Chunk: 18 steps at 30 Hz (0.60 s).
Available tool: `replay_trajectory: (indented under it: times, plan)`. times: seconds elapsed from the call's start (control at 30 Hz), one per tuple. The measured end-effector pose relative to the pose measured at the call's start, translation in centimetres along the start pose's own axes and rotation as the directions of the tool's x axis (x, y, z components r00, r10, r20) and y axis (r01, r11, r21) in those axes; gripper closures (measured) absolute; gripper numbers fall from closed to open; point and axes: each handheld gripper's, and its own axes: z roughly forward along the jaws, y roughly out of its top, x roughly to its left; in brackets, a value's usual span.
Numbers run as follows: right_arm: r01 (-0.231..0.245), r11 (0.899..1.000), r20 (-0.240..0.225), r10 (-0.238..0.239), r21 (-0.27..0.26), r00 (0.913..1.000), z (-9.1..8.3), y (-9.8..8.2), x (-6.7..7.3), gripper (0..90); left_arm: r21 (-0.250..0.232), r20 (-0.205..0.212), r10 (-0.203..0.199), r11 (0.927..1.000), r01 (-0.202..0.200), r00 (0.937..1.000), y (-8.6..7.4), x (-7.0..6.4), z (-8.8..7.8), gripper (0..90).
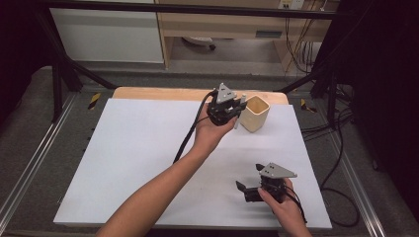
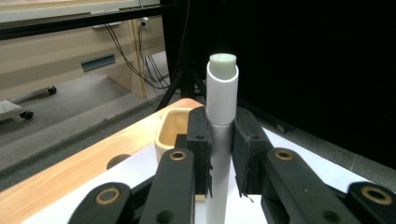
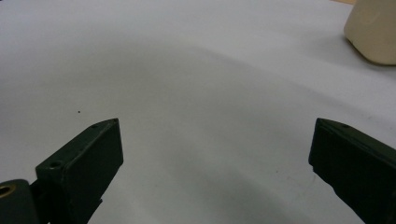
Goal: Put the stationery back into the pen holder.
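Black jaws of the left gripper (image 2: pixel 221 154) clenched a white tube (image 2: pixel 222 100) at mid-length, upright, just beside the cup (image 1: pixel 255 113). It looked light, stiff and perhaps slippery, so a mid-body hold suited it. Right gripper (image 3: pixel 215 154) rested released on the worktop (image 1: pixel 143 163).

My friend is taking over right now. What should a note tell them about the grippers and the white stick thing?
Left gripper: shut on the white cylindrical tube with a pale green tip, held upright close beside the cream square-mouthed cup, at the far side of the white sheet on the table.
Right gripper: open, holding nothing, low over the white sheet near the person's side.
Done: tube is picked up and brought to the cup.
Left: probably lower the tube into the cup and let go; it is not inside yet.
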Motion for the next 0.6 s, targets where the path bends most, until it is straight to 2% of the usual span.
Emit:
replay_trajectory:
  times: [0.3, 0.6]
  plan:
    - [-0.013, 1.000, 0.001, 0.013, -0.015, 0.9999, -0.1, 0.1, -0.1, 3.3, 0.002, 0.002, -0.013, 0.9999, 0.013, 0.9999, 0.8, -0.3, 2.7, 78.7]
    - [-0.015, 1.000, 0.001, 0.015, -0.021, 0.9999, -0.3, 0.1, -0.2, 3.3, -0.004, -0.011, -0.024, 0.9997, 0.024, 0.9996, 1.2, -0.3, 4.1, 78.7]
